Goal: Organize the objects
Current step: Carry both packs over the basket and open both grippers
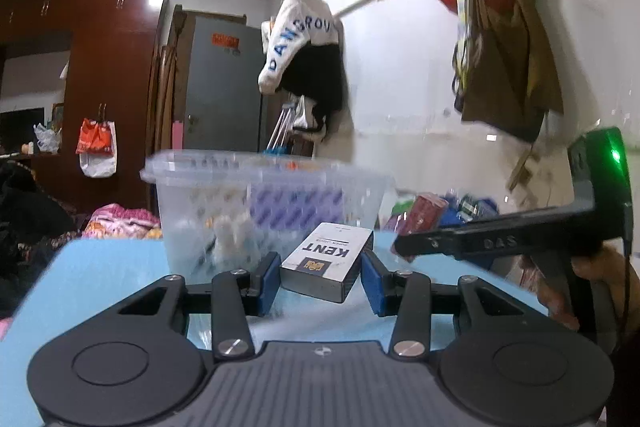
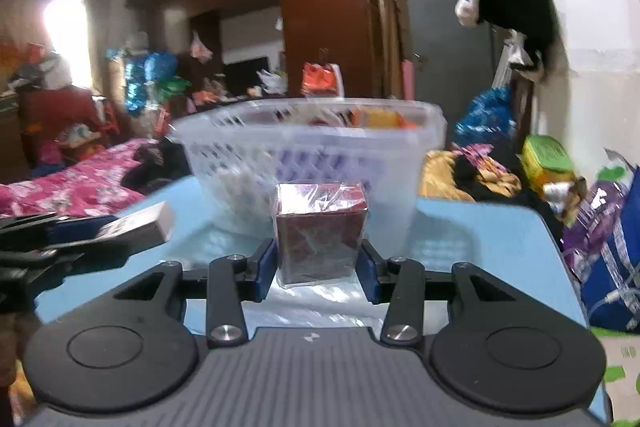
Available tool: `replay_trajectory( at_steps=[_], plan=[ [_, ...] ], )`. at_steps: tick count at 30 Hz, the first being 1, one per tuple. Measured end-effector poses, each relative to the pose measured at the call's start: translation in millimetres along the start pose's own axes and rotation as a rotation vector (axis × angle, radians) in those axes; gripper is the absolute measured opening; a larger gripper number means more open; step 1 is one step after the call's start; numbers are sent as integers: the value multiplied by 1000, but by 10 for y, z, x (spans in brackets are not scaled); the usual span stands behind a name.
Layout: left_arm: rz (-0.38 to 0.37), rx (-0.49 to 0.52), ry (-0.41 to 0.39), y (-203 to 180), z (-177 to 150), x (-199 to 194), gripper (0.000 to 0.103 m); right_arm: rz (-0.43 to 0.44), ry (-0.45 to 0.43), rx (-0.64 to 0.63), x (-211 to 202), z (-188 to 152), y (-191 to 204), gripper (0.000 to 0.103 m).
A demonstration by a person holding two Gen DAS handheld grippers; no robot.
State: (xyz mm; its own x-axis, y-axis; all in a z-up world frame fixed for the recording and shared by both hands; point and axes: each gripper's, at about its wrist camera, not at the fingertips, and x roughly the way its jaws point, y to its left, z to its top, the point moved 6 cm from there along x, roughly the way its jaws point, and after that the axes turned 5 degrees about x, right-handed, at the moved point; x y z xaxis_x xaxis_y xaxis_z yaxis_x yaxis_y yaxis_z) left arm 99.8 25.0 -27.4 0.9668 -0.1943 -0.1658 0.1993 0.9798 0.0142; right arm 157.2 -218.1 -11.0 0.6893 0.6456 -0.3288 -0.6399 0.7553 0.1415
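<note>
My left gripper is shut on a white Kent cigarette pack, which sits skewed between the blue pads just above the light blue table. My right gripper is shut on a dark red box wrapped in shiny film, held upright between its pads. Just behind both held things stands a clear plastic basket with several items inside. From the right wrist view, the left gripper and its pack show at the left edge.
The right gripper's black body, with a green light, and a person's hand fill the right side of the left wrist view. Piled bags and cloth crowd the table's right edge. Pink bedding lies left. Clothes hang behind.
</note>
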Motion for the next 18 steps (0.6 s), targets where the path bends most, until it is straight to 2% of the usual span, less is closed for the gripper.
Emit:
replay_trajectory(
  at_steps=[5, 7, 10, 13, 15, 18],
  plan=[
    [20, -13, -63, 233, 544, 57, 48, -34, -36, -36, 8, 517, 19, 46],
    [52, -6, -80, 347, 789, 158, 48, -73, -49, -55, 87, 737, 0, 46],
    [93, -11, -47, 539, 1133, 450, 48, -94, -28, -52, 292, 1029, -69, 46],
    [117, -43, 21, 719, 1288, 782, 48, -143, 19, -46, 556, 1152, -191, 46],
    [144, -49, 58, 807, 1306, 946, 48, -158, 64, -31, 727, 1132, -259, 46],
    [142, -51, 114, 861, 1235, 1117, 48, -190, 118, -10, 930, 1032, -362, 47]
  ],
)
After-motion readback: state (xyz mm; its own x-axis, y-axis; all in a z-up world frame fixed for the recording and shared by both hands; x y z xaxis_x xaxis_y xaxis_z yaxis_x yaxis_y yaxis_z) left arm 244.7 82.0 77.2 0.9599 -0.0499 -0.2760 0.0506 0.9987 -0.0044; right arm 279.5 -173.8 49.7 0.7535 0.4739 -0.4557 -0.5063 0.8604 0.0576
